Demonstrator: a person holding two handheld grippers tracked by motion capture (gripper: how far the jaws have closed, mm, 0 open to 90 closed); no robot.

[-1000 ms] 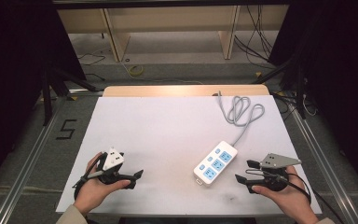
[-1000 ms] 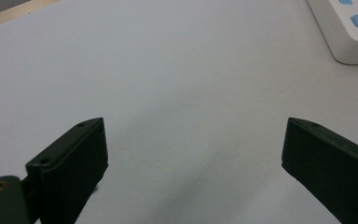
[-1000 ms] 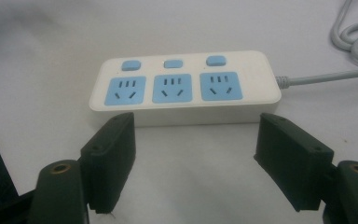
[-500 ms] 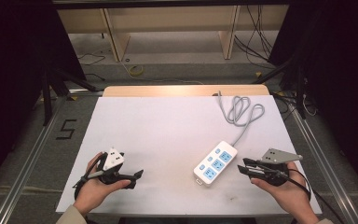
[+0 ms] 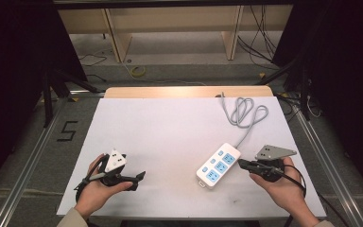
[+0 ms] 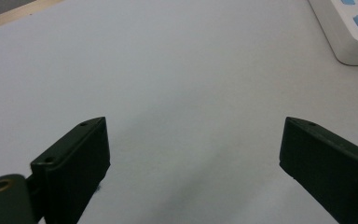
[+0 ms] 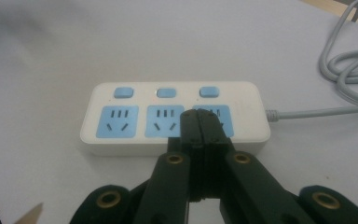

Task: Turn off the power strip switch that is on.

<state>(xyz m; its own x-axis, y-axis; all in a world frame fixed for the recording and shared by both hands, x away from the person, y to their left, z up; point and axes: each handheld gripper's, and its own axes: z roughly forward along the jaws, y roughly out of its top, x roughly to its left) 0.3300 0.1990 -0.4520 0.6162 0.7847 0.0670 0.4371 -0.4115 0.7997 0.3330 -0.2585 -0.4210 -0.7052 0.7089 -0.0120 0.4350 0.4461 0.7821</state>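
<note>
Right now my right gripper (image 7: 199,122) has just been closing and its jaws sit pressed together on nothing, pointed at the power strip (image 5: 219,165) lying flat on the white table (image 5: 170,132) just beside it, with its grey cord (image 5: 246,112) looped toward the far edge. My left gripper (image 5: 139,177) rests well apart from it, jaws spread wide. I judge the strip light, rigid and smooth-sided, so I would pinch it across its narrow width near the middle, minding the cord's drag.
</note>
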